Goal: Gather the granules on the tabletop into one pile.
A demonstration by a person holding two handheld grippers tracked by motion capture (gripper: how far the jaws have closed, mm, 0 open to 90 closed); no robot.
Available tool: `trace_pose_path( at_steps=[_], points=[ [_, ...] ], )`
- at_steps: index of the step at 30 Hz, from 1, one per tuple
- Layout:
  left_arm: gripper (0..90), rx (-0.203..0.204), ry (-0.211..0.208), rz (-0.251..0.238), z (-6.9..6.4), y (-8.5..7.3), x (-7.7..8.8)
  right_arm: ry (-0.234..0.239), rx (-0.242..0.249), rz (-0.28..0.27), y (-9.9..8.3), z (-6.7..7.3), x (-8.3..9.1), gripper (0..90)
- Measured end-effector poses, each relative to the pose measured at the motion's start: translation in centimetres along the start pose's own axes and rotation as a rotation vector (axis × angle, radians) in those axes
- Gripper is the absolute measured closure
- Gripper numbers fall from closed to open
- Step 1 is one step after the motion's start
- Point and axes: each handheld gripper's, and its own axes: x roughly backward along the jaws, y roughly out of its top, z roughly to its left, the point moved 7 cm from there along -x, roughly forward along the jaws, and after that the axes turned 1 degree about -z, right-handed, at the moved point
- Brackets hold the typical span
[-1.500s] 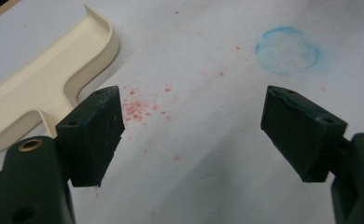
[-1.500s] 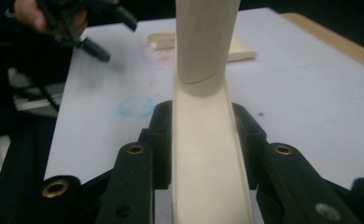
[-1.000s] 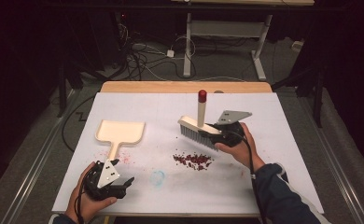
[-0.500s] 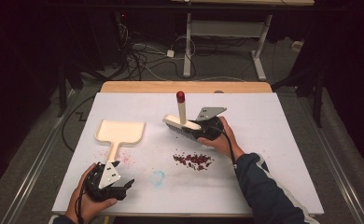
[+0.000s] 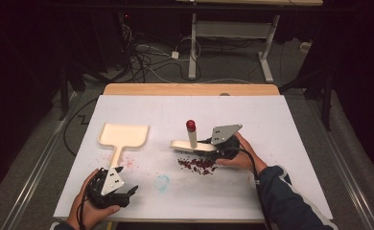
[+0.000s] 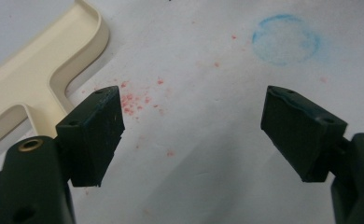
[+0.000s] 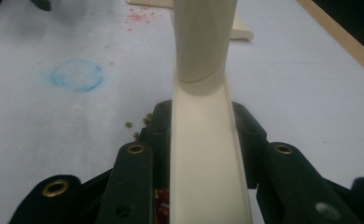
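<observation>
**Brush clamped beside the crumbs, dustpan waiting on the left**

The right gripper (image 5: 213, 149) is clenched on a cream brush (image 5: 192, 145) — in the right gripper view its jaws press on both sides of the brush's back (image 7: 207, 163), and the round handle rises straight ahead. In the high view the brush lies level near the middle of the white table (image 5: 281, 143), its handle standing upright with a red cap (image 5: 191, 125) on top. The right hand (image 5: 240, 155) comes in from the near right, in a dark sleeve.

Just near of the brush sits a small heap of dark red crumbs (image 5: 198, 165), touching or almost touching the bristle side; which, I cannot tell. A few crumbs (image 7: 136, 128) also show left of the jaws in the right gripper view.

The cream dustpan (image 5: 122, 136) lies flat to the left, well apart from the brush, its handle pointing near. Pale red specks (image 5: 130, 164) dot the table beside that handle. A faint blue ring (image 5: 162, 182) is drawn on the table between the two hands.

The left gripper (image 5: 120, 189) rests at the near left edge in the left hand (image 5: 87, 206), released — its jaws stand wide apart with nothing between them, bare table and red specks (image 6: 133, 102) beyond, the dustpan's handle (image 6: 40, 93) just to their left.
</observation>
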Motion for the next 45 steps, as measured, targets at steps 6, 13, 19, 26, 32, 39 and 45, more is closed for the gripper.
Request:
trace_pose_path(
  at_steps=[6, 13, 19, 26, 32, 39, 45],
  points=[
    [20.4, 0.007, -0.011, 0.01, -0.2, 0.0, -0.1, -0.032, -0.013, -0.019, -0.3, 0.5, 1.2, 67.3],
    [20.4, 0.007, -0.022, 0.004, -0.1, 0.1, -0.3, -0.209, -0.104, -0.052, 0.3, 0.2, 3.9, 67.2],
    [20.4, 0.0, -0.027, -0.014, -0.2, 0.4, -0.2, -0.347, -0.227, -0.045, -0.4, 0.7, 6.9, 67.2],
    [20.4, -0.015, -0.024, -0.024, -0.3, 0.6, 0.0, -0.52, -0.353, -0.043, -3.6, 0.7, 8.9, 67.1],
    [20.4, -0.012, -0.024, -0.035, -0.2, 0.9, 0.0, -0.601, -0.471, 0.0, -6.1, 0.7, 9.0, 66.9],
    [20.4, -0.016, -0.028, -0.044, -0.2, 1.2, -0.2, -0.641, -0.522, 0.045, -4.7, 2.9, 7.5, 67.2],
    [20.4, -0.023, -0.028, -0.049, -0.3, 1.4, -0.2, -0.702, -0.52, 0.072, -2.8, 4.8, 4.1, 67.1]
  ],
)
